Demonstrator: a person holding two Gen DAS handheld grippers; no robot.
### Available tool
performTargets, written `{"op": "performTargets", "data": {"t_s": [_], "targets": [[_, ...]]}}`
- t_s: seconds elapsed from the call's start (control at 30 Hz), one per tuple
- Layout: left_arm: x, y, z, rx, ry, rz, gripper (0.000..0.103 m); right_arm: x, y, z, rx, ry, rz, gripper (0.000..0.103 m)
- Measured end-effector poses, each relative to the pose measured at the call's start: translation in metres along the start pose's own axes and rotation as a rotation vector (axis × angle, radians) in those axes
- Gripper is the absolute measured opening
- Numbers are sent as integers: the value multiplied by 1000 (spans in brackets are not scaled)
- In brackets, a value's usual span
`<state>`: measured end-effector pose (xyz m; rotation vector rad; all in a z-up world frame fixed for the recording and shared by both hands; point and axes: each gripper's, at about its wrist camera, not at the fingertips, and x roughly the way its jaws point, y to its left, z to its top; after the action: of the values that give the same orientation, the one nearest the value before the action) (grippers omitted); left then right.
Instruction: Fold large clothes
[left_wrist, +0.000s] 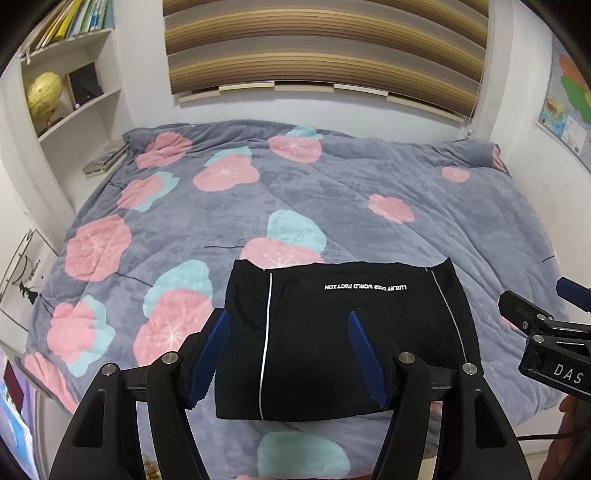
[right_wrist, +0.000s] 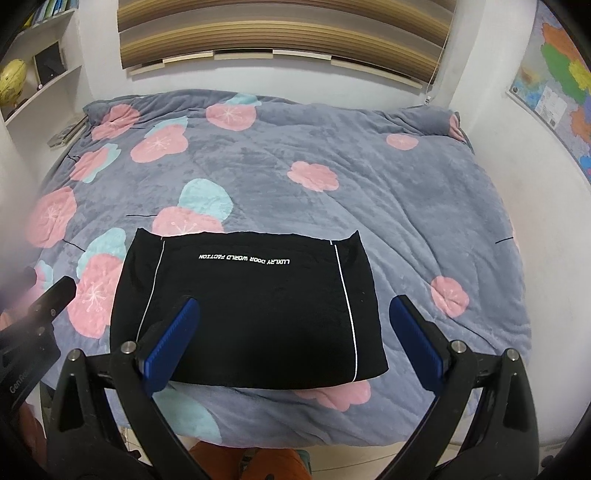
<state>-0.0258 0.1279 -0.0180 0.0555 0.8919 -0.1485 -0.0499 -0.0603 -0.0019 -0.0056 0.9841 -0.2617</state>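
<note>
Blurred left claw (right_wrist: 33, 321) at frame edge; wall map (right_wrist: 554, 96) cropped.

Black garment (left_wrist: 343, 339) with white piping and lettering, grey quilt (left_wrist: 332, 199) with pink and teal flowers, blue-padded gripper (left_wrist: 288, 354)

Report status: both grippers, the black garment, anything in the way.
Left gripper open, right gripper open, both above the bed. Black garment folded flat on the quilt, unheld. Nothing in the way.
</note>
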Motion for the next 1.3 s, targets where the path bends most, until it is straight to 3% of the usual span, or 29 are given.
{"op": "performTargets", "data": {"t_s": [0.7,1.3], "targets": [[16,-20,18,63,14,-28,68,11,-18,4,41,25,-9,101],[31,-25,22,60,77,14,68,18,-19,6,49,48,-10,101]]}}
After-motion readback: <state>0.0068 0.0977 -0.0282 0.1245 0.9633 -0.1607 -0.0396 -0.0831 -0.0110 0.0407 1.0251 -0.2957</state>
